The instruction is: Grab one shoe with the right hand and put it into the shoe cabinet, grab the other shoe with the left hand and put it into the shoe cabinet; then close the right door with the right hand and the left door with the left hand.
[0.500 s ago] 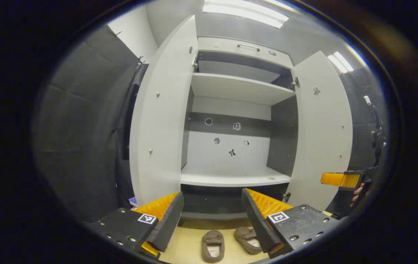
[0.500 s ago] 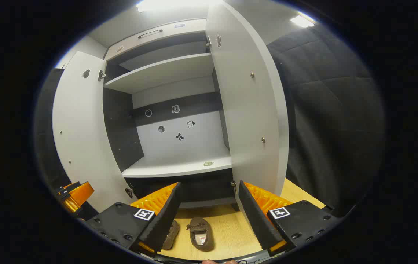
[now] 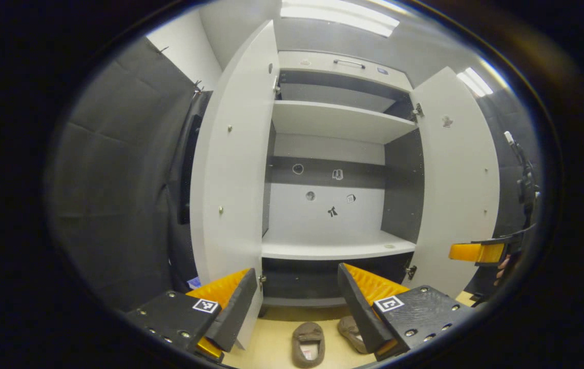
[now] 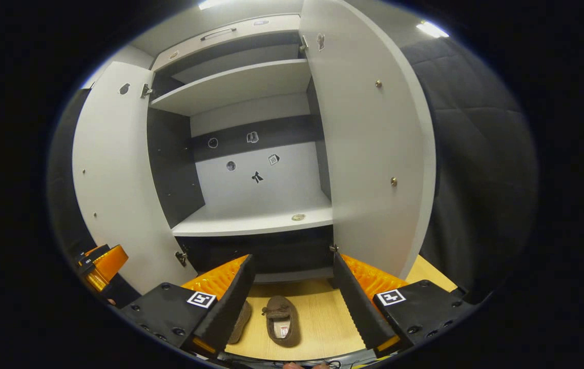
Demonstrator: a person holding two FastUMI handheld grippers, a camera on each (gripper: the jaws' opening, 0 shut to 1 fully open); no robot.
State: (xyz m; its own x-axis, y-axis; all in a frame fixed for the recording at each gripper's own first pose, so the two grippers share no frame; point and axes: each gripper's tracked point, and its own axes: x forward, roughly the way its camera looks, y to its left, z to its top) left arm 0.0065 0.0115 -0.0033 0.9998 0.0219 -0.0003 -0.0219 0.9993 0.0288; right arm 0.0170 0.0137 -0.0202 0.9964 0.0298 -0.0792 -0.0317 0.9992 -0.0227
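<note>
Since half a second ago both grippers have edged a little closer to the shoe cabinet (image 4: pixel 251 154): its shelves sit slightly larger in each view, and in the left gripper view the left door (image 3: pixel 233 169) now comes down just beside the near finger.

Judging by how things lie, the task has barely begun. Both shoes are on the wooden floor (image 4: pixel 322 323) in front of the cabinet, the lower shelf (image 4: pixel 256 223) holds no shoe, and the left door and the right door (image 4: pixel 374 143) both stand wide open. All four steps are left: two placings and two closings.

In the right gripper view the right gripper (image 4: pixel 292 302) has its fingers spread apart with nothing between them. One brown shoe (image 4: pixel 282 320) lies at about 6 o'clock, low between the fingers, and the other shoe (image 4: pixel 241 320) peeks out at 7 o'clock, partly behind the near finger. The left gripper (image 3: pixel 297 307) is likewise spread and empty; in its view the pair lies at 6 o'clock, one shoe between the fingers and one half hidden by the 5 o'clock finger.
</note>
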